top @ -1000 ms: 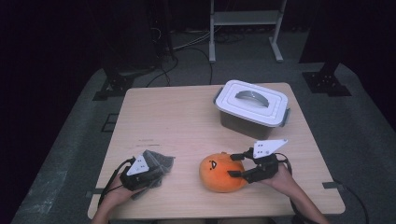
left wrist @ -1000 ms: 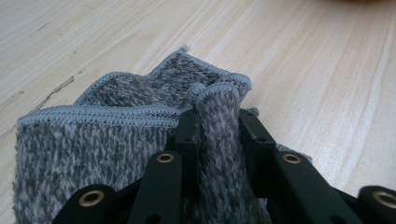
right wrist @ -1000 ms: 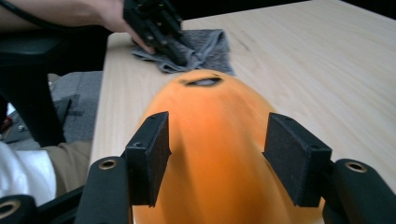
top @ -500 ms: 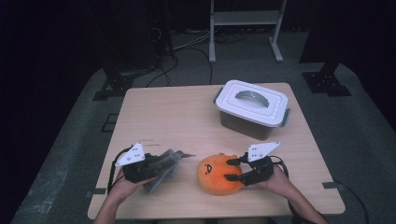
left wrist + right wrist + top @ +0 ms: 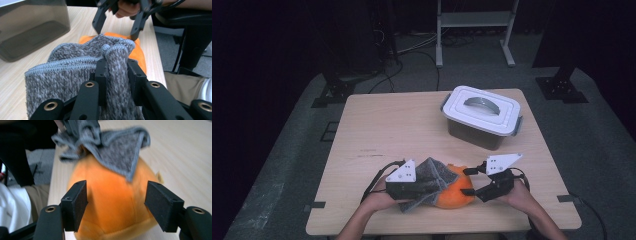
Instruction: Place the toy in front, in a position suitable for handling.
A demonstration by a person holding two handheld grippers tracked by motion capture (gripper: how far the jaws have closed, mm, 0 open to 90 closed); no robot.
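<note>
At the table's near edge, the left gripper (image 5: 424, 187) clamps a grey knitted cloth (image 5: 430, 181) over a round orange plush toy (image 5: 453, 194), which could roll away unsteadied, the right gripper (image 5: 470, 181) having just spread apart around it.

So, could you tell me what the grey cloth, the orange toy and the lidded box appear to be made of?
The grey cloth looks like fuzzy terry or microfibre: mottled nap, stitched hem, soft folds.

The orange toy seems to be plush fabric with soft stuffing: matte short pile, a seam along its base.

The lidded box looks like hard plastic: smooth white lid with grey handle and clips, dark translucent walls.
</note>
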